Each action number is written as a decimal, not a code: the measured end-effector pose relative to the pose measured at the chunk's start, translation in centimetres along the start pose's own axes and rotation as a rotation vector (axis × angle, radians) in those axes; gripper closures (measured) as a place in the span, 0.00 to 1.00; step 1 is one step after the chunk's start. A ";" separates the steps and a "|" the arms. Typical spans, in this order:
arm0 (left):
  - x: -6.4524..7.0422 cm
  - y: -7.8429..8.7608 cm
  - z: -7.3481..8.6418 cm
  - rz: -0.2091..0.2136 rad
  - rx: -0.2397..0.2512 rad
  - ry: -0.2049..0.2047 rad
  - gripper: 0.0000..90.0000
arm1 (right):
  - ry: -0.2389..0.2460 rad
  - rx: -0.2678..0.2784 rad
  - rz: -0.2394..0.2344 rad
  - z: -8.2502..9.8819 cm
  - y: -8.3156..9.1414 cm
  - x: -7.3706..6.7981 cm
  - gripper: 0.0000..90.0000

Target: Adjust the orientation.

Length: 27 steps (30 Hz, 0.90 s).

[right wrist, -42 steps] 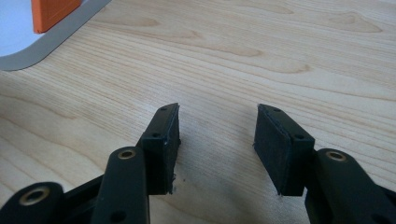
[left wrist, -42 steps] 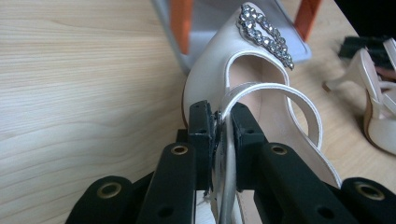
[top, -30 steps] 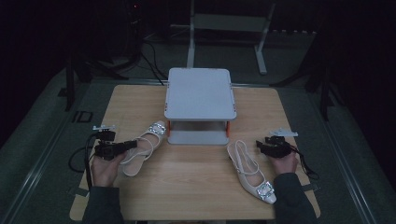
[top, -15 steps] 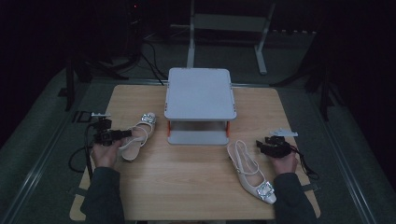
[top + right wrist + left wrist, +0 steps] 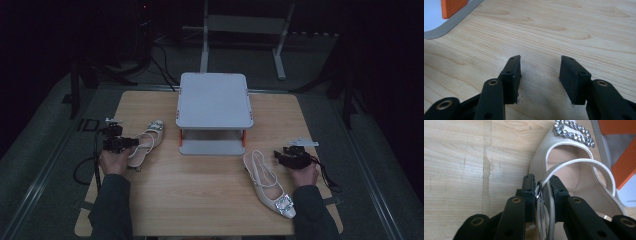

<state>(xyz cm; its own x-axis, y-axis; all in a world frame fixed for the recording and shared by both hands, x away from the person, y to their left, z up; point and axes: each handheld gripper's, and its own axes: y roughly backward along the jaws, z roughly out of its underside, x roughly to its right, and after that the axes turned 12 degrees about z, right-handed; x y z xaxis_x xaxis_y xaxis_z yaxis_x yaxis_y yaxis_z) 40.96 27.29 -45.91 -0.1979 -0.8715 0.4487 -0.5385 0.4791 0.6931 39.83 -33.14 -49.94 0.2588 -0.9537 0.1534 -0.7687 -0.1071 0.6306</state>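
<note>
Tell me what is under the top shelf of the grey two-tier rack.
Under the top shelf of the rack, the high view shows orange posts and the front strip of a bare lower shelf. The top shelf covers the rest of that lower shelf, so anything farther back is hidden.

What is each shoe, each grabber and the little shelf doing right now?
Left shoe: flat on table, strap between the jaws.
Left gripper: jaws just opening, strap still pinched.
Right shoe: lying flat, untouched.
Right gripper: open, empty.
Shelf: upright, top bare.
</note>
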 end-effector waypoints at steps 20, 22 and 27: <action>1.6 -2.0 -1.0 -0.160 -0.082 -0.111 0.84 | 0.000 -0.001 -0.002 0.0 0.0 0.0 0.57; 1.7 -2.1 -1.1 -0.168 -0.090 -0.109 0.87 | 0.000 -0.001 -0.002 0.0 0.0 0.0 0.57; 1.8 -2.1 -1.2 -0.170 -0.086 -0.082 0.90 | 0.000 -0.002 -0.002 0.0 0.0 0.0 0.56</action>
<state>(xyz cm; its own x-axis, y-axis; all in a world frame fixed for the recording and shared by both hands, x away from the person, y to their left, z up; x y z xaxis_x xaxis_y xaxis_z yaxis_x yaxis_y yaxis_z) 42.71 24.84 -45.87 -0.1778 -0.9446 0.2758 -0.4985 0.3281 0.8024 39.87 -33.16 -49.94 0.2604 -0.9535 0.1516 -0.7672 -0.1090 0.6321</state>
